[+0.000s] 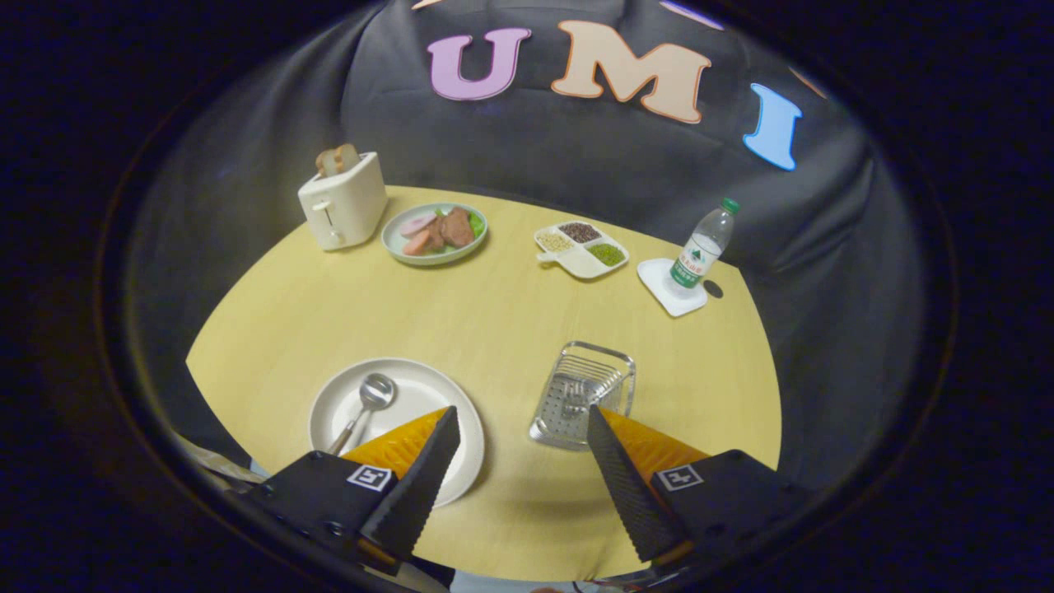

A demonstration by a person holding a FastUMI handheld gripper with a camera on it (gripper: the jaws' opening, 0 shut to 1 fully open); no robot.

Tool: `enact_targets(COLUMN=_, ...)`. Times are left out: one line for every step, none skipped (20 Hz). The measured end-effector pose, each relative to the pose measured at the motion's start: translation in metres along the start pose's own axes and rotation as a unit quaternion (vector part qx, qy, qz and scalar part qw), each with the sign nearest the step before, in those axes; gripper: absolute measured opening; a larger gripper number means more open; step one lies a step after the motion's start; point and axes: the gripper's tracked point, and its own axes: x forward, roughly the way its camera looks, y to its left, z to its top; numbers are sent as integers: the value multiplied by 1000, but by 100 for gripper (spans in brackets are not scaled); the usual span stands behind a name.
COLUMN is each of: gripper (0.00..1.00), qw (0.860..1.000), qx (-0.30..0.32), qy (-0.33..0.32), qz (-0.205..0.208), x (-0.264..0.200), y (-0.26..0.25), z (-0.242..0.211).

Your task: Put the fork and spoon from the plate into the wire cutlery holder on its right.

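So, one metal spoon [370, 399] on one round white plate [461, 416], one wire cutlery holder [583, 394].
Gripper [522, 427] hovers above the yellow table [494, 321], fingers wide apart (gripping nothing).

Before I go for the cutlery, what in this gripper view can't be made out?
- Fork: none seen on the plate; the gripper's open left finger covers part of the plate.
- Spoon: handle end runs under that finger.
- Wire cutlery holder: near corner hidden by the right finger; contents unclear through the wires.
- Divided dish: fillings too small to identify.
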Motion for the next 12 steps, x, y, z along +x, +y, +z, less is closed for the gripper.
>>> enact_targets(gripper=100, qw=1000, qx=6, qy=-13, qz=0, x=-1, y=4, z=1)
enact_targets(gripper=100, qw=1000, qx=7, qy=-23, qz=-2, x=-2, y=9, z=2)
enact_targets(gripper=100, qw=999, qx=8, qy=-33, qz=-4, x=-2, y=14, z=3)
enact_targets(gripper=100, qw=999, qx=8, qy=-44, qz=-3, x=-4, y=20, z=4)
enact_targets(gripper=100, qw=999, qx=8, qy=-51, qz=-1, x=-4, y=28, z=4)
enact_targets(gripper=100, qw=998, qx=8, qy=-60, qz=0, x=-5, y=34, z=6)
enact_targets(gripper=100, qw=998, qx=5, qy=-63, qz=2, x=-6, y=41, z=3)
enact_targets(gripper=100, qw=998, qx=2, qy=-62, qz=4, x=-6, y=48, z=1)
enact_targets(gripper=100, qw=998, qx=1, qy=-62, qz=5, x=-4, y=55, z=-2)
enact_targets(gripper=100, qw=998, qx=2, qy=-57, qz=9, x=-4, y=63, z=-6)
enact_targets(gripper=100, qw=998, qx=5, qy=-55, qz=15, x=-2, y=72, z=-11)
enact_targets(gripper=100, qw=998, qx=6, qy=-51, qz=19, x=-2, y=79, z=-16)
